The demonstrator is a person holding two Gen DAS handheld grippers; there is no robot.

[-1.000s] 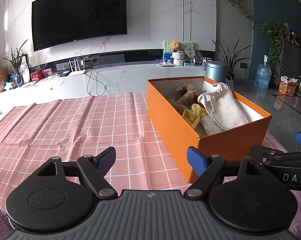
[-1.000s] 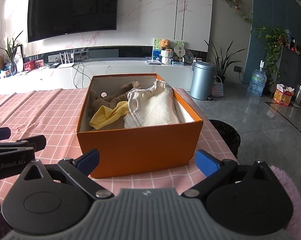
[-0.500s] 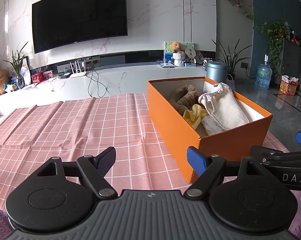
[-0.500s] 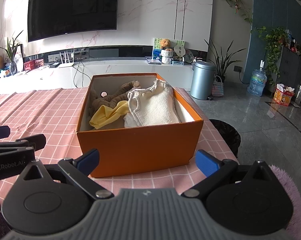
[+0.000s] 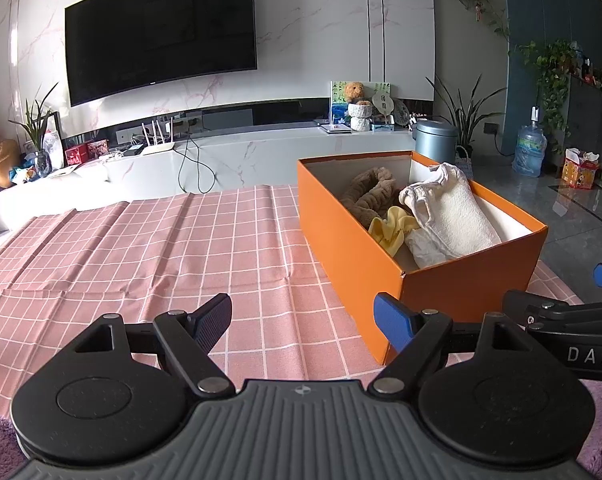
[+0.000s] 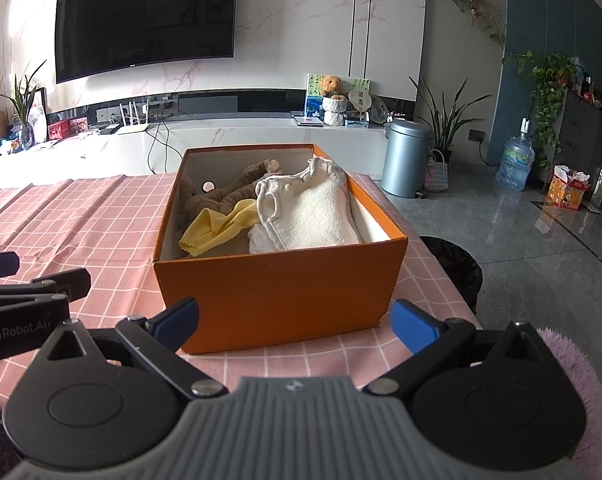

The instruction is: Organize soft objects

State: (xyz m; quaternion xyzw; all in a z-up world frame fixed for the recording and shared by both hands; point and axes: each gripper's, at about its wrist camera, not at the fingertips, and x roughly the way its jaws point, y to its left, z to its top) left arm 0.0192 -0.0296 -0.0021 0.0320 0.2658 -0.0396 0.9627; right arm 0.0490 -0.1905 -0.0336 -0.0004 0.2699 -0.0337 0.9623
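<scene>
An orange box (image 6: pixel 281 292) stands on the pink checked tablecloth (image 5: pixel 141 248). In it lie a white towel (image 6: pixel 313 216), a yellow cloth (image 6: pixel 217 228) and a brown plush piece (image 6: pixel 233 188). The box also shows in the left wrist view (image 5: pixel 357 264), with the towel (image 5: pixel 449 216), the yellow cloth (image 5: pixel 393 228) and the brown plush (image 5: pixel 369 196). My left gripper (image 5: pixel 305 316) is open and empty, left of the box's near corner. My right gripper (image 6: pixel 297 316) is open and empty, just before the box's near wall.
The table's right edge lies just past the box, with a black bin (image 6: pixel 457 268) below it. A white TV console (image 5: pixel 221 160) runs behind the table. A purple fluffy rug (image 6: pixel 573 368) shows at the lower right. The right gripper's arm (image 5: pixel 565 320) shows in the left wrist view.
The left wrist view has shifted very slightly, so the box sits a touch further right. The right gripper has not moved. Both grippers stay open.
</scene>
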